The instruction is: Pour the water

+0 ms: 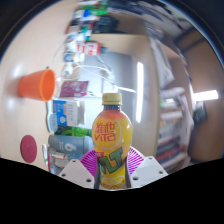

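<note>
A yellow Vita drink bottle (111, 140) with a yellow cap and an orange-and-green label stands upright between my fingers. My gripper (112, 168) is shut on the bottle's lower half, both magenta pads (134, 162) pressed against its sides. The bottle looks lifted, with the room tilted behind it. An orange cup (39, 84) lies on its side beyond the fingers to the left, its mouth facing the bottle.
Cartons and boxes (68, 112) stand just behind the bottle to the left, with a pink round thing (30, 149) lower down. A shelf with small bottles (88, 47) is further back. A bookshelf (172, 130) fills the right side.
</note>
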`<state>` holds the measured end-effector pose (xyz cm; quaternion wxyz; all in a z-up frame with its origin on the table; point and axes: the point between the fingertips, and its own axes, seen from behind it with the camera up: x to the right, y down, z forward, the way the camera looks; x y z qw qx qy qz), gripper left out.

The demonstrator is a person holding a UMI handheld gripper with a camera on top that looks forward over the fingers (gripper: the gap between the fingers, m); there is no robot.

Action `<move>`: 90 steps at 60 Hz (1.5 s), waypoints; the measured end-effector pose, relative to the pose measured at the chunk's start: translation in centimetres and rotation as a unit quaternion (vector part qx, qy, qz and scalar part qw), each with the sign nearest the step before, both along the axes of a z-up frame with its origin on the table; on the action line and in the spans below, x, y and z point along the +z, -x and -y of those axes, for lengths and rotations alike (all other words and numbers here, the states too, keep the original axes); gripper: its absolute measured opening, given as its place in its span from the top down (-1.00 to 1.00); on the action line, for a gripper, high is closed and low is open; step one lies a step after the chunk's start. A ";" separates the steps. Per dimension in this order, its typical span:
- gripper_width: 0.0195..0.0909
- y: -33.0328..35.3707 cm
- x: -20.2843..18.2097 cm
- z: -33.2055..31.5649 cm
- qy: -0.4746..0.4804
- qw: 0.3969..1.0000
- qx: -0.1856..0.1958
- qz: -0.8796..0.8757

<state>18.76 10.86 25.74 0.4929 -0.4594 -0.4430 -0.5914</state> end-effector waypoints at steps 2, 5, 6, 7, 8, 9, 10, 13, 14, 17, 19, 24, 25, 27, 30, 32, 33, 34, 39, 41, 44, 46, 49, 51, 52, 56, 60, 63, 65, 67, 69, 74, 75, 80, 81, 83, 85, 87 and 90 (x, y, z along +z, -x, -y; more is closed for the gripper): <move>0.56 1.4 -1.1 -1.0 0.013 0.999 -0.001 0.044; 0.56 3.4 -2.0 -2.0 0.018 0.991 0.003 0.131; 0.56 3.9 -2.1 -2.1 0.016 0.987 0.004 0.160; 0.56 4.4 -2.1 -1.9 0.015 0.981 0.005 0.193; 0.56 4.9 -2.3 -2.1 0.015 0.975 0.007 0.221; 0.56 5.5 -2.5 -2.7 0.018 0.969 0.010 0.246; 0.56 6.0 -2.8 -2.9 0.019 0.963 0.013 0.268; 0.56 6.7 -3.8 -3.4 0.029 0.947 0.018 0.321; 0.57 6.9 -4.2 -3.5 0.032 0.942 0.019 0.333; 0.56 7.1 -4.5 -3.6 0.042 0.932 0.019 0.361; 0.56 7.2 -4.7 -4.0 0.045 0.926 0.016 0.374; 0.56 7.0 -5.2 -4.2 0.053 0.925 0.011 0.375; 0.56 6.9 -5.2 -4.2 0.053 0.925 0.010 0.376; 0.56 6.9 -5.3 -4.3 0.053 0.924 0.008 0.378; 0.56 6.8 -5.2 -4.5 0.051 0.924 0.006 0.379; 0.56 6.6 -4.9 -4.5 0.048 0.926 0.002 0.374; 0.56 6.5 -4.7 -4.6 0.046 0.928 0.000 0.369; 0.56 6.3 -4.5 -4.6 0.043 0.931 -0.001 0.363; 0.57 5.1 -2.7 -4.7 0.036 0.962 -0.006 0.270; 0.57 4.1 -1.5 -4.8 0.026 0.980 -0.012 0.197; 0.56 2.5 -0.5 -4.7 0.019 0.998 -0.013 0.065; 0.56 1.2 -0.1 -4.0 0.009 1.000 -0.006 -0.029; 0.56 -0.7 0.6 -3.9 -0.002 0.987 -0.012 -0.163; 0.56 -1.4 0.0 -3.8 -0.004 0.964 -0.003 -0.266; 0.56 -1.5 -0.7 -3.7 0.000 0.947 0.005 -0.320; 0.56 -1.3 -4.3 -3.1 0.016 0.848 0.046 -0.527; 0.56 -1.7 -6.7 -2.8 0.050 0.760 0.056 -0.645; 0.55 -2.1 -9.0 -2.9 0.051 0.713 0.061 -0.697; 0.55 -2.2 -10.5 -3.0 0.057 0.694 0.057 -0.715; 0.56 -3.0 -11.4 -3.5 0.074 0.690 0.049 -0.718; 0.55 -3.4 -13.0 -3.7 0.086 0.694 0.039 -0.714; 0.55 -3.4 -17.0 -3.6 0.090 0.695 0.031 -0.713; 0.55 -3.4 -17.1 -3.7 0.092 0.692 0.032 -0.716; 0.52 -3.1 -17.6 -3.9 0.092 0.675 0.047 -0.731; 0.52 -3.1 -17.7 -3.9 0.093 0.673 0.048 -0.732; 0.52 -2.9 -17.7 -3.8 0.094 0.671 0.055 -0.733; 0.52 -2.8 -17.9 -3.8 0.097 0.676 0.059 -0.728; 0.52 -2.7 -17.9 -3.8 0.096 0.680 0.063 -0.724; 0.43 -2.8 -17.8 -3.6 0.095 0.680 0.065 -0.724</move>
